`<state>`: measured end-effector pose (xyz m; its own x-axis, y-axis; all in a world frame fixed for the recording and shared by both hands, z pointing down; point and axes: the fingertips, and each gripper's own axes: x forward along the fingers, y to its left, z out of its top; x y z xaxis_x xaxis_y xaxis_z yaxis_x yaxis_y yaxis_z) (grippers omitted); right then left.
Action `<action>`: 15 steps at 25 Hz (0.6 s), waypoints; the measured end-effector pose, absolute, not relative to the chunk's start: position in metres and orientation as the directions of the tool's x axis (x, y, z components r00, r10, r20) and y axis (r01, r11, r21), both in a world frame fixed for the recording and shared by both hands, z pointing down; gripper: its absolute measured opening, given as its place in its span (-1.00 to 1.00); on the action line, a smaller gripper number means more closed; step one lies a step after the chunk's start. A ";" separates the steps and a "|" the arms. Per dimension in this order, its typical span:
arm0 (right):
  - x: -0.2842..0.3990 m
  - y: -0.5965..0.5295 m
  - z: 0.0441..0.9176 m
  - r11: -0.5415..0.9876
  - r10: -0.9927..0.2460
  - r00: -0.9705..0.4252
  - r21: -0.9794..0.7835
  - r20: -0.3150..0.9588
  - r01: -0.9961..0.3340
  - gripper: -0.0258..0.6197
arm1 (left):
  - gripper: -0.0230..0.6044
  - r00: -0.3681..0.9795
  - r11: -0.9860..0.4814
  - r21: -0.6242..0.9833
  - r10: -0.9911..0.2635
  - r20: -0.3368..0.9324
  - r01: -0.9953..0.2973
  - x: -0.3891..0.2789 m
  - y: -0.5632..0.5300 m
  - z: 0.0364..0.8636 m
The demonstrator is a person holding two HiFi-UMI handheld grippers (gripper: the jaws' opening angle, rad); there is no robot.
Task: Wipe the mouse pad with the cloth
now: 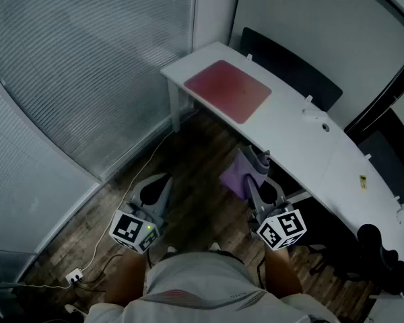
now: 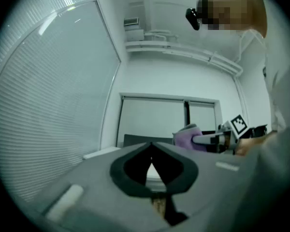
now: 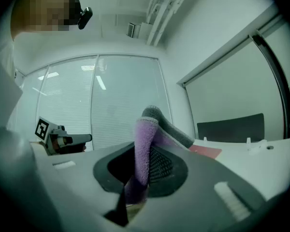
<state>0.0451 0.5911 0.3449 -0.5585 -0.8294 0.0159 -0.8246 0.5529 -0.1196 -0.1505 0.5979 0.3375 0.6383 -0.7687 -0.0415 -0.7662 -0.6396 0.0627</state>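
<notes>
A red mouse pad (image 1: 229, 89) lies flat near the far-left end of a long white desk (image 1: 323, 153); its corner also shows in the right gripper view (image 3: 206, 152). My right gripper (image 1: 254, 168) hangs low over the wooden floor, short of the desk, shut on a purple and grey cloth (image 1: 238, 175). The cloth (image 3: 146, 146) stands up between the jaws of the right gripper (image 3: 137, 178). My left gripper (image 1: 152, 194) is lower left, beside my legs, shut with nothing in it (image 2: 151, 151). From there the cloth (image 2: 186, 137) shows off to the right.
A black chair (image 1: 293, 66) stands behind the desk. Window blinds (image 1: 74, 66) fill the left side. A power strip and white cable (image 1: 75, 274) lie on the floor at lower left. Dark objects (image 1: 380, 251) sit by the desk's right end.
</notes>
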 end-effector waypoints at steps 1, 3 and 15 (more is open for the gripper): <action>0.044 0.590 0.345 0.553 -0.829 -0.558 -0.118 0.014 -0.825 -0.78 | -0.92 0.639 -0.640 0.062 -0.768 -0.042 -0.766 -0.151 0.597 0.338; 0.042 0.588 0.344 0.553 -0.830 -0.558 -0.115 0.012 -0.825 -0.78 | -0.92 0.640 -0.642 0.061 -0.767 -0.042 -0.765 -0.153 0.594 0.339; 0.029 0.581 0.343 0.556 -0.829 -0.560 -0.114 0.000 -0.823 -0.78 | -0.92 0.642 -0.643 0.073 -0.765 -0.049 -0.762 -0.170 0.585 0.342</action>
<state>0.0294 0.5810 0.3430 -0.5596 -0.8287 -0.0003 -0.8233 0.5560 -0.1142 -0.1697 0.5845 0.3416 0.6417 -0.7654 -0.0489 -0.7620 -0.6435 0.0727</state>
